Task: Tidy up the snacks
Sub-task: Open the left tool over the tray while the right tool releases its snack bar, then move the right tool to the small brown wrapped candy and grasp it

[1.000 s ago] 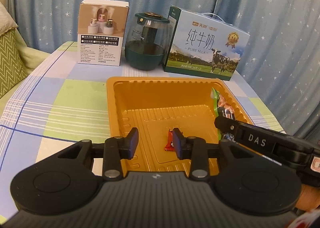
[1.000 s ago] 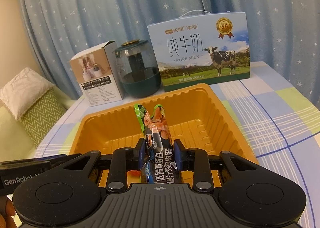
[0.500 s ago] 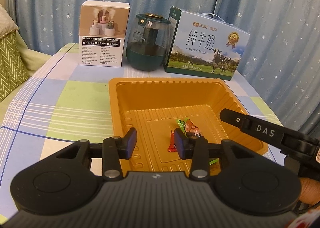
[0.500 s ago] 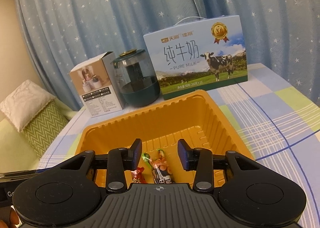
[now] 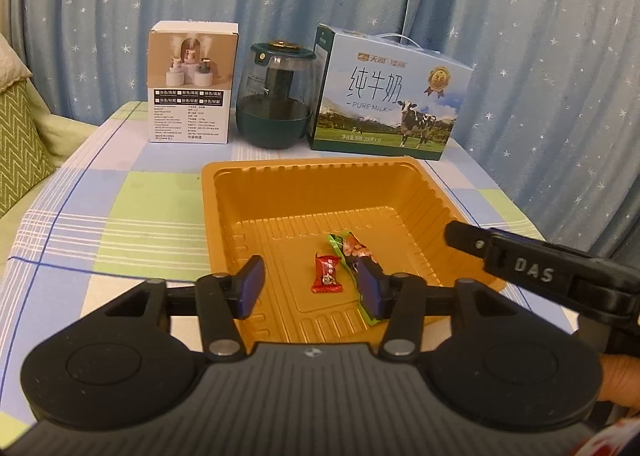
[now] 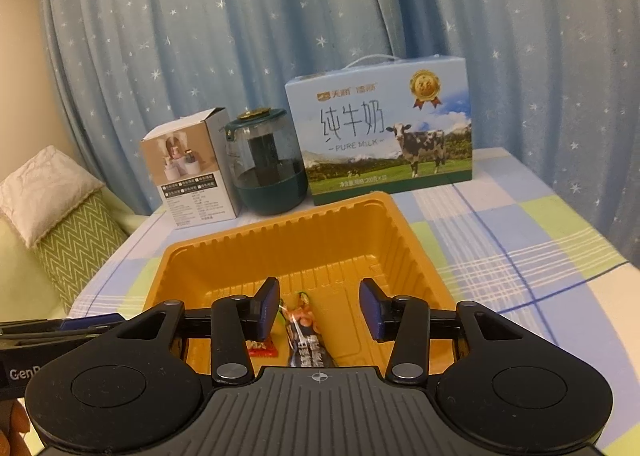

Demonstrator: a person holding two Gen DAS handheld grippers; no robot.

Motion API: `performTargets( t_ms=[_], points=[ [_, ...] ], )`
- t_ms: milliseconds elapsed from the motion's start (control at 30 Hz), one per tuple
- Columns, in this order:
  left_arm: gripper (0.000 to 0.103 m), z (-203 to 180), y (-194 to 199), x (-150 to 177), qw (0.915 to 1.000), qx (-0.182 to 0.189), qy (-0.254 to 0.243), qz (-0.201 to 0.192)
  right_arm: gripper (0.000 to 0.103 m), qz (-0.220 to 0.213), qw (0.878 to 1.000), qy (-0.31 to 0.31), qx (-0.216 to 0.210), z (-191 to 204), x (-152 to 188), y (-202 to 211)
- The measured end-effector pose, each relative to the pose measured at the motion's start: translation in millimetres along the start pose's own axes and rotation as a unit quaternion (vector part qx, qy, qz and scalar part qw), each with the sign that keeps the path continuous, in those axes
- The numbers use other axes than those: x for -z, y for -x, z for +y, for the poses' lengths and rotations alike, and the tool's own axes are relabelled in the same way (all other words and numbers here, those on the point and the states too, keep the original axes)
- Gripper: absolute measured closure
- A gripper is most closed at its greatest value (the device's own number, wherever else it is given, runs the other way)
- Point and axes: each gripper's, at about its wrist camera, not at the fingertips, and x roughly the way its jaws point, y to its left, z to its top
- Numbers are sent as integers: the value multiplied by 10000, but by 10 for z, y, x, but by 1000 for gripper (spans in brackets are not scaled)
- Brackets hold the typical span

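Note:
An orange plastic tray [image 5: 312,184] [image 6: 404,240] sits on the checked tablecloth. In it lie a small red wrapped candy [image 5: 327,273] [image 6: 262,348] and a long sausage snack packet [image 5: 352,252] [image 6: 306,332] with green ends, side by side. My left gripper [image 5: 310,290] is open and empty above the tray's near edge. My right gripper [image 6: 319,310] is open and empty above the two snacks; its finger shows at the right of the left wrist view [image 5: 532,264].
Behind the tray stand a white humidifier box [image 5: 190,84] [image 6: 190,168], a dark green glass jar [image 5: 276,94] [image 6: 266,164] and a blue milk carton [image 5: 388,96] [image 6: 384,136]. Starred blue curtains hang behind. A green zigzag cushion [image 6: 76,244] lies left of the table.
My right gripper opened and let the sausage packet drop into the tray beside the red candy, then rose and drew back. My left gripper opened wider and drew back slightly.

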Motion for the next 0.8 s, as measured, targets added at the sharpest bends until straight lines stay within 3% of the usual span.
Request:
performTargets(
  t_ms=[100, 200, 467, 800],
  points=[
    [45, -31, 139, 84, 10000, -10, 15, -41, 44, -93, 9999, -25, 66, -38, 25, 208],
    [38, -69, 301, 190, 10000, 15, -4, -97, 42, -151, 9998, -102, 112, -84, 60, 423],
    [34, -119, 736, 598, 10000, 19, -17, -96, 39, -295, 9990, -212, 241, -196, 255, 1048],
    [24, -100, 1212, 1078, 9999, 39, -13, -115, 38, 20, 9997, 239, -80, -23, 1081, 1774]
  ],
)
